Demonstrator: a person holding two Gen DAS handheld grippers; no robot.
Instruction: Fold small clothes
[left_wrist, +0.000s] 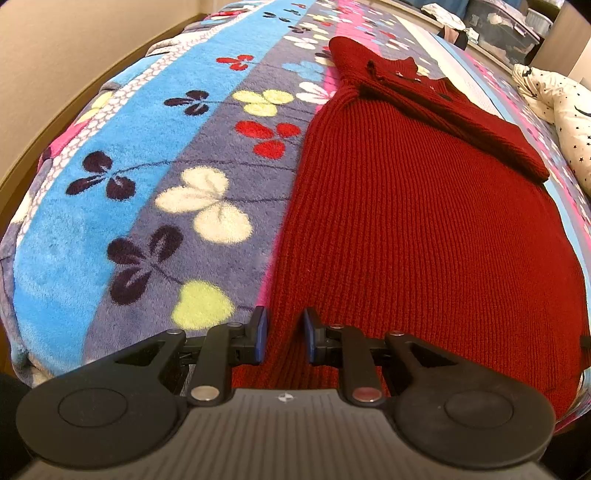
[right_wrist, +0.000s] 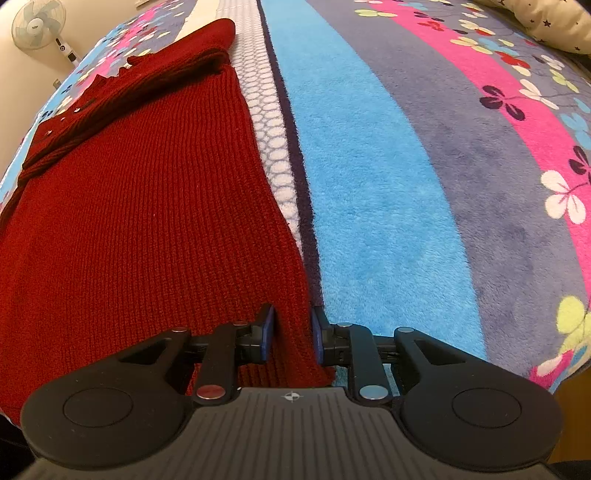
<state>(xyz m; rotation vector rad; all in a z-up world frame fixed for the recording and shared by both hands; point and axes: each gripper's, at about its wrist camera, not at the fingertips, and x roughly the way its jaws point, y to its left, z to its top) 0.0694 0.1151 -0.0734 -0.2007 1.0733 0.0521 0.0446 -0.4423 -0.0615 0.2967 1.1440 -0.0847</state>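
Observation:
A dark red ribbed knit sweater (left_wrist: 406, 229) lies flat on the bed, its neck end far from me and a sleeve folded across its chest (left_wrist: 461, 114). My left gripper (left_wrist: 285, 332) is shut on the sweater's near left hem corner, with red fabric filling the gap between the blue pads. In the right wrist view the same sweater (right_wrist: 147, 206) spreads to the left. My right gripper (right_wrist: 293, 332) is shut on its near right hem corner, the knit pinched between the pads.
The sweater rests on a striped floral fleece blanket (left_wrist: 147, 221) (right_wrist: 388, 184). A white star-print pillow (left_wrist: 565, 110) lies at the right. Storage bins (left_wrist: 506, 29) stand beyond the bed. A fan (right_wrist: 37, 26) stands by the wall. The bed edge runs just below the grippers.

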